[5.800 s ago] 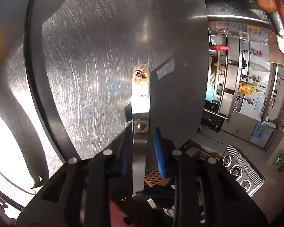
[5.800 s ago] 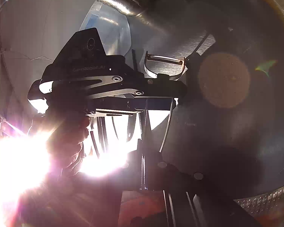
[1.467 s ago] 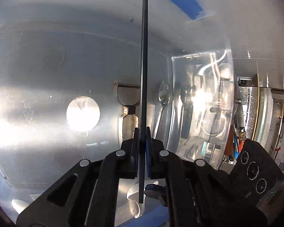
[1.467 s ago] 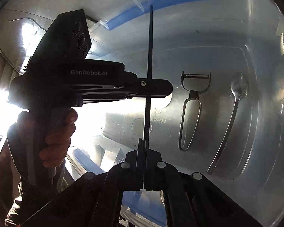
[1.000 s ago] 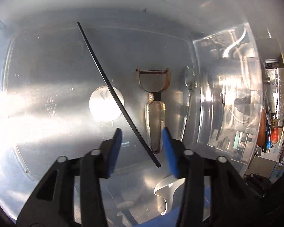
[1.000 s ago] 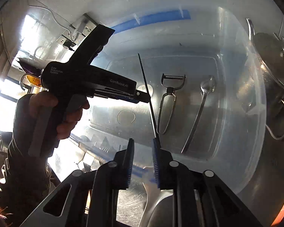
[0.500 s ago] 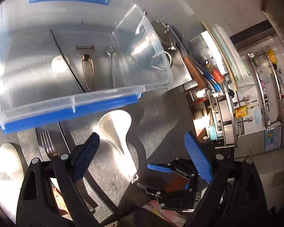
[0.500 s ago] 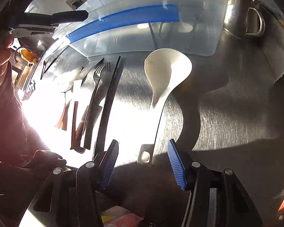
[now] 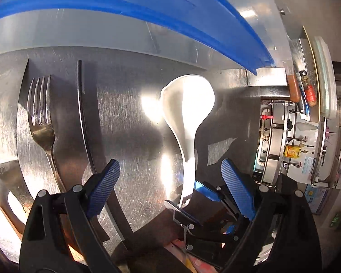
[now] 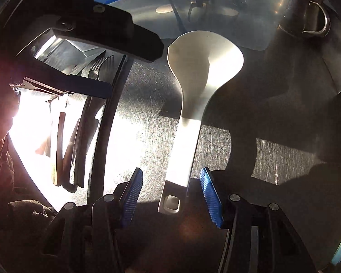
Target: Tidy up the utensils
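A white rice paddle [image 9: 187,111] lies on the steel counter, also seen in the right wrist view [image 10: 202,68]. My right gripper [image 10: 171,195] is open with the paddle's handle end between its blue pads, not gripped. My left gripper [image 9: 170,188] is open and empty just above the counter, left of the paddle's handle. A steel fork [image 9: 42,122] and a black chopstick [image 9: 83,122] lie to the left. The clear bin with a blue rim [image 9: 147,2] stands behind; a peeler [image 10: 196,5] and a black chopstick [image 10: 176,14] lie inside it.
A steel pot with a handle [image 10: 316,20] stands right of the bin. More utensils with brown handles [image 10: 61,150] lie at the left in strong glare. Knives with orange handles [image 9: 293,88] sit at the counter's far right edge.
Both grippers let go of the black chopstick in the bin, withdrew, and dropped low to the counter. The right gripper now straddles the white paddle's handle.
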Demonstrator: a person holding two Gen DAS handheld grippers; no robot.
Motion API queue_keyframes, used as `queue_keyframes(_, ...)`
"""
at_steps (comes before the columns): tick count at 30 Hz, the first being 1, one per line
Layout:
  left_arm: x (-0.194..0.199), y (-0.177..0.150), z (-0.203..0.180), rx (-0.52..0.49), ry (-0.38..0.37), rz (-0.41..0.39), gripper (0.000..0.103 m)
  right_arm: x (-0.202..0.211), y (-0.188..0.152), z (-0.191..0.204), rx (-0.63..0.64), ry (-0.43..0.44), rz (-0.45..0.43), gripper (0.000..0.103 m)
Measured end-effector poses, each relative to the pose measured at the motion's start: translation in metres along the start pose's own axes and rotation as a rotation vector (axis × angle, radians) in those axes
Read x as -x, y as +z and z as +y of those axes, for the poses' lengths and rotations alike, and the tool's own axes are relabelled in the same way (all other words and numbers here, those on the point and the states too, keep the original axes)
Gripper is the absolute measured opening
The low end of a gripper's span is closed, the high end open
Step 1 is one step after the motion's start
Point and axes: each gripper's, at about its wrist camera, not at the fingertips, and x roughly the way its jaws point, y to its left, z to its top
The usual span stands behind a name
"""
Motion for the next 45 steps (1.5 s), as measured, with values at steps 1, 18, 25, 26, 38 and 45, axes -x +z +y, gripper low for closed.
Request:
queue_keyframes(1,-0.004,0.001,0.003,0.018,-0.008,0.009,0.087,-0.001,0.000,0.000,-0.003,-0.004,0.000,0.024)
queue_keyframes(18,-0.067,-0.002,-0.033,0.023,-0.105,0.144,0.089,0.031,-0.021,-0.029,-0.196,0.393,-0.056,0.010)
queue_keyframes(25,-0.074,-0.005,-0.033,0.020,-0.069,0.164,0.062,0.041,-0.026,-0.018,-0.163,0.408,-0.085,0.010)
queue_keyframes(26,-0.076,-0.007,-0.030,0.028,-0.062,0.174,0.048,0.042,-0.026,-0.019,-0.164,0.408,-0.087,0.010)
queue_keyframes(38,-0.054,-0.023,-0.071,-0.103,-0.098,0.120,0.016,0.091,-0.035,-0.026,-0.116,0.373,-0.162,0.009)
queue_keyframes(45,-0.002,-0.034,-0.143,-0.306,-0.207,0.012,0.012,0.157,-0.031,-0.022,-0.020,0.305,-0.303,0.009)
